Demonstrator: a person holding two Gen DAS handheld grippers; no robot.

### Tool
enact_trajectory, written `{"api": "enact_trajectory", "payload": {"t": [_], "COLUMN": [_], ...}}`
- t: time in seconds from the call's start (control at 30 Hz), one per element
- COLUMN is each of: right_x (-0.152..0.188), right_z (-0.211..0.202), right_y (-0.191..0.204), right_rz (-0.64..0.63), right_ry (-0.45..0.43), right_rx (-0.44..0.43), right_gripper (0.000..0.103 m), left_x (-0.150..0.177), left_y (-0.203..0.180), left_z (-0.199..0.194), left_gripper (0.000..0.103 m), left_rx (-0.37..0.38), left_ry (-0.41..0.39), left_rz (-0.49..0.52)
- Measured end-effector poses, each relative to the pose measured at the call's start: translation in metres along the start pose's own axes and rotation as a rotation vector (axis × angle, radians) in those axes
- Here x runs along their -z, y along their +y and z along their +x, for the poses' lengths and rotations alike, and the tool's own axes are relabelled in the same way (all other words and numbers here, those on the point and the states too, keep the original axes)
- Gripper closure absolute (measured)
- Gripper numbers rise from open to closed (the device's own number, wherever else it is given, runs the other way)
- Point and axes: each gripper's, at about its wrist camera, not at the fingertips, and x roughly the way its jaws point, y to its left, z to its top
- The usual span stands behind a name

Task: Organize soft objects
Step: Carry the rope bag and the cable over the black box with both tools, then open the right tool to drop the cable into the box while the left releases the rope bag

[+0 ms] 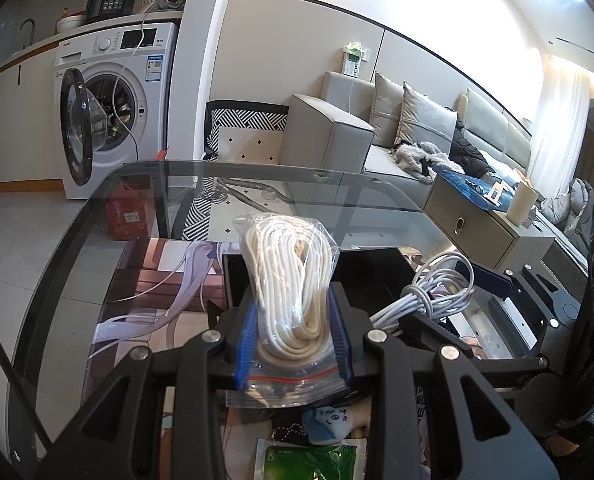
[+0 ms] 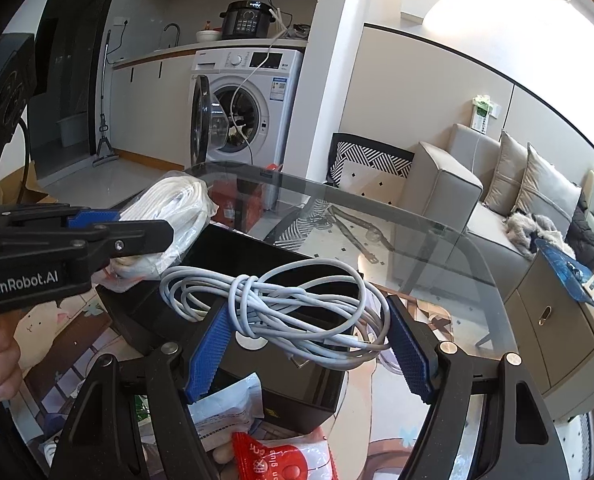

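Left tongs: my left gripper [image 1: 295, 336] is clamped on a zip bag of white rope [image 1: 291, 280], held upright above the black box [image 2: 257, 360].
Black box: sits on the glass table [image 1: 77, 248], on a printed mat.
Right tongs: my right gripper [image 2: 309, 344] has a bundled grey cable [image 2: 281, 308] between its blue pads; whether they press it I cannot tell.

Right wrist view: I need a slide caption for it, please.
Right gripper carries a bundled grey cable over a black box while the left gripper holds bagged white rope.
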Motion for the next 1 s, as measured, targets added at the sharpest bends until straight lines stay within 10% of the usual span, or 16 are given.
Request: {"api": "enact_trajectory", "payload": {"t": [0.63, 1.0], "right_x": [-0.003, 0.001], "right_z": [0.008, -0.009], "right_y": [0.009, 0.007], "right_rz": [-0.109, -0.132], "right_ry": [0.016, -0.046], "right_rx": [-0.007, 0.060], "right_gripper": [0.027, 0.002], "left_x": [-0.007, -0.004], "left_y": [-0.002, -0.009], "left_z": [0.010, 0.016], "left_gripper": [0.071, 0.062], "left_rx": [0.018, 0.024], "left_ry": [0.023, 0.042], "left_rz": [0.011, 0.048]}}
